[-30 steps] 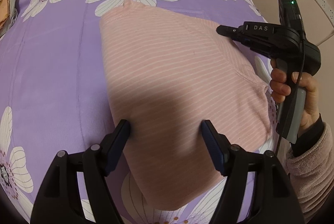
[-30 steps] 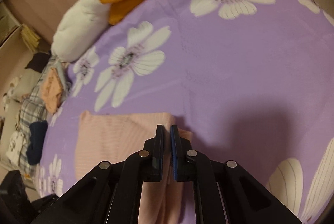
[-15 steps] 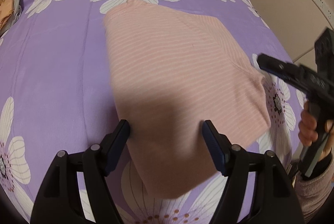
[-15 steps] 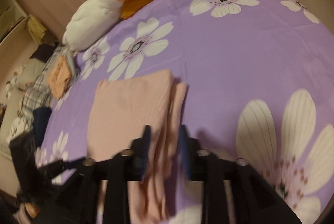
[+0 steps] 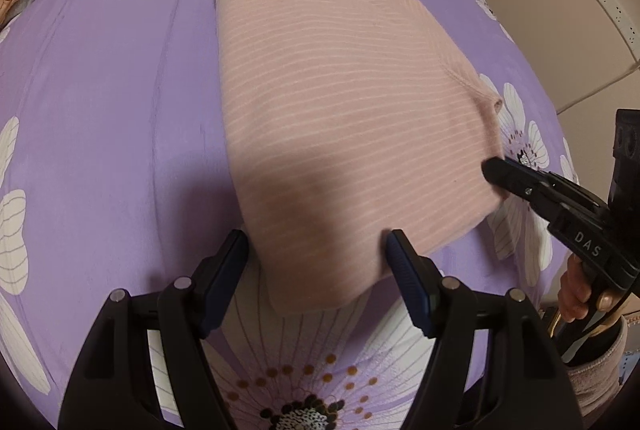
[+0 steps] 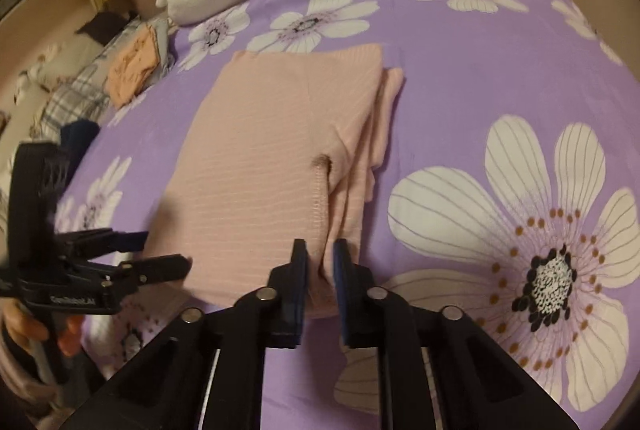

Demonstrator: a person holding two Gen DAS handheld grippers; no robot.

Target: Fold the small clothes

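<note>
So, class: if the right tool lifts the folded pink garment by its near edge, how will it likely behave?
The garment would probably droop and sag, being thin knit lying limp on the bedsheet. Its stacked layers look loose, so the fold may slip open. It seems light, judging by its thinness.

White letters "DAS" stand on the black body of the right gripper (image 5: 496, 171), at the right edge of the left wrist view, just above the hand holding it. In the right wrist view, a small white label sits on the body of the left gripper (image 6: 160, 254) at the near left; it is blurred and seems to begin "Gen", the rest unreadable.
</note>
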